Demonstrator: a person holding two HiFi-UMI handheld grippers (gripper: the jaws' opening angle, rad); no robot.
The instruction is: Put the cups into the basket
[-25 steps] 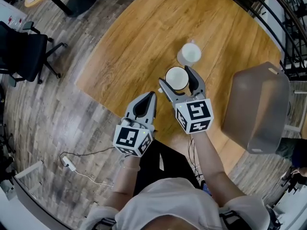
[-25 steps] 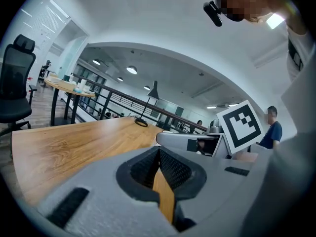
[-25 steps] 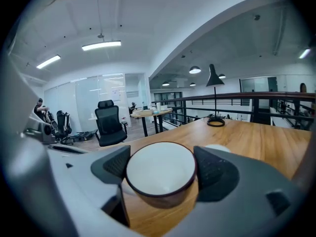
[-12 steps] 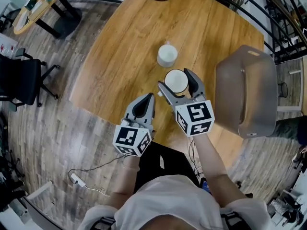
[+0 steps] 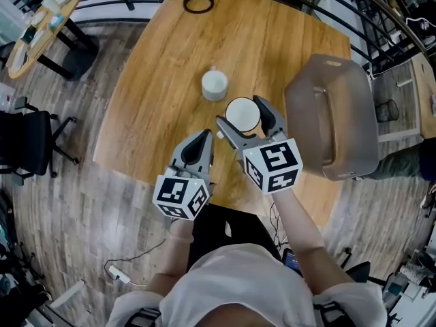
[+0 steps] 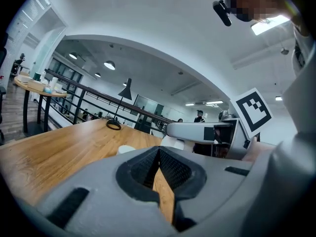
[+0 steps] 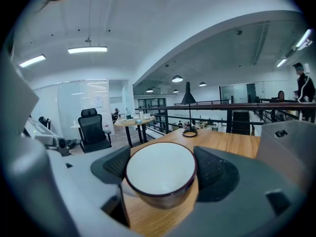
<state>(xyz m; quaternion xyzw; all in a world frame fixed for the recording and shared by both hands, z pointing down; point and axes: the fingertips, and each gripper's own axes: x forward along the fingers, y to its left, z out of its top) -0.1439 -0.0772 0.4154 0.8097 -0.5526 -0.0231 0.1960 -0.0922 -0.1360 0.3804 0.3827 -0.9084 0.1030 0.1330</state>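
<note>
Tabletop first: the wooden table fills the middle of the head view, and the grey basket stands at its right edge, open side up. Just left of that basket comes the right gripper, and it has a load. Its jaws stand wide and their ridged pads press on both sides of a white cup with a dark rim. The cup's mouth faces up and tips a little toward the gripper's camera. So that cup sits right between the right jaws, over the near right part of the table, close to the basket's left wall but apart from it. The left gripper hangs beside it on the left, over the near edge, jaws closed tip to tip with nothing between them. One more white cup stands alone on the wood, farther off and to the left of the held one, apart from both grippers. Way out at the far edge lies a black ring.
</note>
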